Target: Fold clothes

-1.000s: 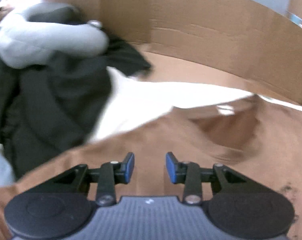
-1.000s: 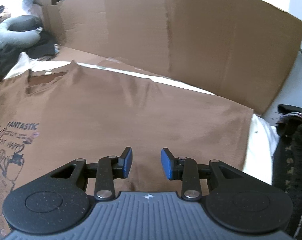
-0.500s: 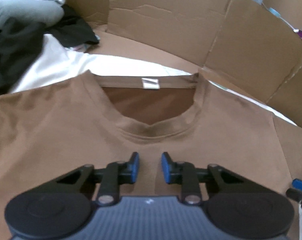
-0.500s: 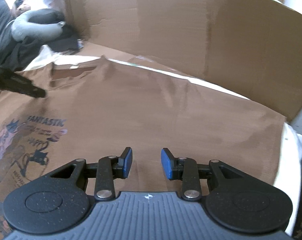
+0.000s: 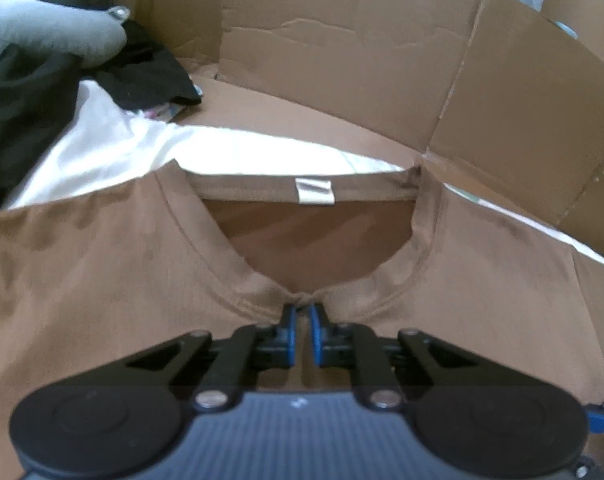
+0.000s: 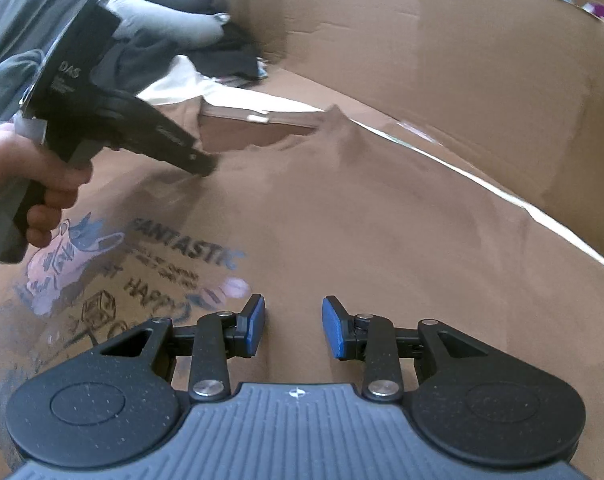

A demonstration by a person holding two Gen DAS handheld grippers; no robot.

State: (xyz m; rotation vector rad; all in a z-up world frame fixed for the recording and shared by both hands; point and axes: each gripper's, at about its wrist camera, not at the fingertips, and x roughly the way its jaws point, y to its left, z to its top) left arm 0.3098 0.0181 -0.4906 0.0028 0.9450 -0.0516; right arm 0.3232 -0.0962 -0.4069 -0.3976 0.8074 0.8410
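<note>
A brown T-shirt [image 5: 101, 260] lies flat, front up, with a white label [image 5: 314, 191] inside the back of the neck. My left gripper [image 5: 302, 312] has its jaws closing on the front collar [image 5: 302, 295], and the fabric bunches between the blue pads. In the right wrist view the same left gripper [image 6: 203, 166] reaches down to the neckline, held by a person's hand [image 6: 33, 168]. My right gripper [image 6: 293, 326] hovers open over the chest of the brown T-shirt [image 6: 382, 220], just right of the "FANTASTIC" print [image 6: 161, 256], with nothing between its fingers.
A cardboard wall [image 5: 342, 60] curves round the far side and the right [image 6: 462, 60]. A pile of dark and grey clothes [image 5: 41, 40] sits at the far left. A white sheet [image 5: 121, 148] shows beyond the shirt's shoulders.
My left gripper came down onto the front collar and its jaws narrowed around the fabric. My right gripper swung left over the shirt, its jaws unchanged.
</note>
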